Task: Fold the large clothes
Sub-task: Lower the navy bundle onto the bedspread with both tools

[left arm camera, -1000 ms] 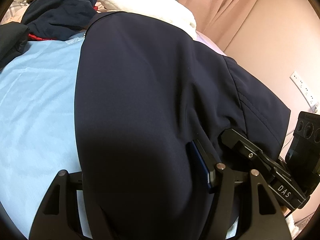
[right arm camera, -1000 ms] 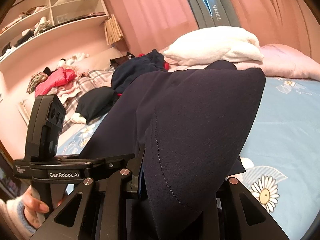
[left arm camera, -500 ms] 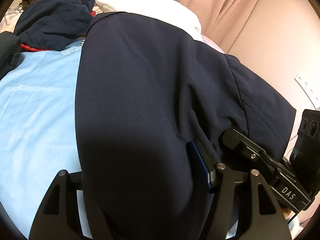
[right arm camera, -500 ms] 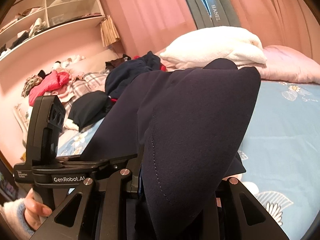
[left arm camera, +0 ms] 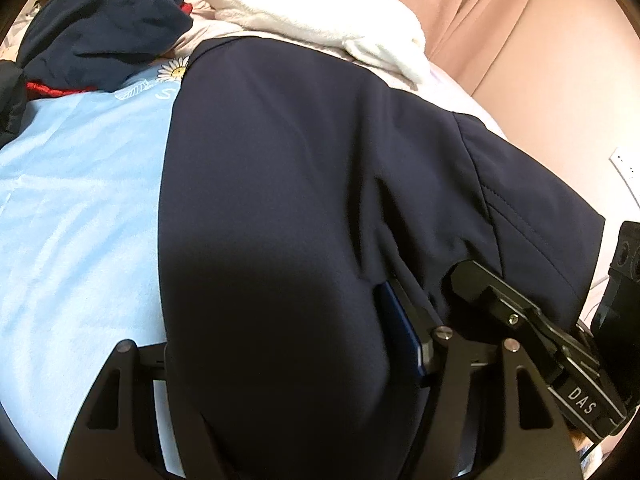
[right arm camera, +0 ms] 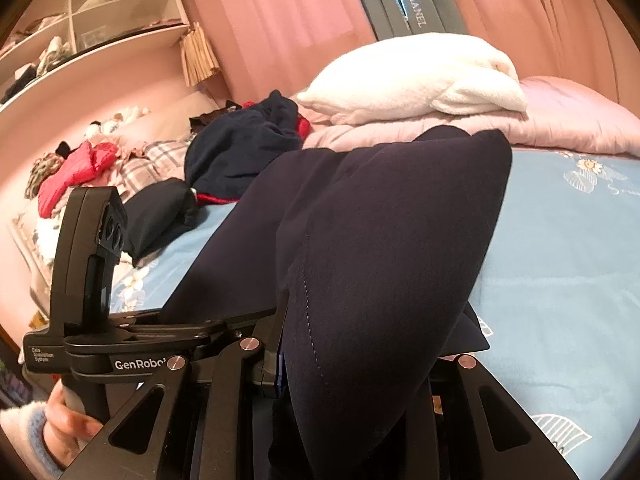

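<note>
Navy garment fills each frame's lower centre, draped over both grippers and pinched in each: left gripper wide on bunched cloth, right gripper narrow. Keeping both held corners level should lay the fold evenly on the blue bed behind.

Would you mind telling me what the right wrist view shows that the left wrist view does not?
Only the right wrist view shows the wall shelves, the red garment and a hand holding the left gripper. Only the left wrist view shows the wall socket. Both show the navy garment draped over the jaws, the white blanket and the blue bedsheet.
</note>
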The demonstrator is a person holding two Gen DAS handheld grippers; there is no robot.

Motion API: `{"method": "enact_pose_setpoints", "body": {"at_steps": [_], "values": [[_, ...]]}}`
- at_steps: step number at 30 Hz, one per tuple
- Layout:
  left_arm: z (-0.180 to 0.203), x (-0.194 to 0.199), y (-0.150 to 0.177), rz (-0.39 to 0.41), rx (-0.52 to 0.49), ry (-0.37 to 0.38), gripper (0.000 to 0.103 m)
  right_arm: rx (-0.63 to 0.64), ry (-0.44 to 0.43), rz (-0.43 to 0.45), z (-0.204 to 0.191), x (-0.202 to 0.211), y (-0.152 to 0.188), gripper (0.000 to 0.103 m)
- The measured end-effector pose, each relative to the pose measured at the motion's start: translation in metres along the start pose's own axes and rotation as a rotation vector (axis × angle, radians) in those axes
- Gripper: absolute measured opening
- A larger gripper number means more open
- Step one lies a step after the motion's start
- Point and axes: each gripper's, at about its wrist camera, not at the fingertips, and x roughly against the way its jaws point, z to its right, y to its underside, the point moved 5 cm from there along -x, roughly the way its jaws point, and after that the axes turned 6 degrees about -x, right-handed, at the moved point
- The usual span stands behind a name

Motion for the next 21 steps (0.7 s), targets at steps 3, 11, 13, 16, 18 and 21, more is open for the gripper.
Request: {"method": "enact_pose_setpoints", "body": {"at_steps": [3,11,13,16,18,21], "values": [[0.002,0.001,0.007,-0.017,0.003,-0.010,0.067,-0.021,0.000,-0.009,0.003,-0.004,0.001,0.028],[0.011,0.015,0.027,-0.031,0.001,-0.024,0.067,-0.061,-0.003,-0.043,0.010,-0.010,-0.002,0.028],[0.014,0.019,0.033,-0.035,0.008,-0.026,0.067,-0.087,-0.014,-0.064,0.015,-0.012,-0.002,0.028],[0.014,0.020,0.034,-0.041,0.016,-0.022,0.067,-0.157,-0.031,-0.097,0.027,-0.015,-0.004,0.030],[0.015,0.023,0.037,-0.044,0.025,-0.022,0.068,-0.219,-0.035,-0.109,0.039,-0.017,-0.003,0.033],[0.019,0.024,0.039,-0.046,0.021,-0.027,0.068,-0.318,-0.055,-0.134,0.057,-0.021,0.004,0.034]]}}
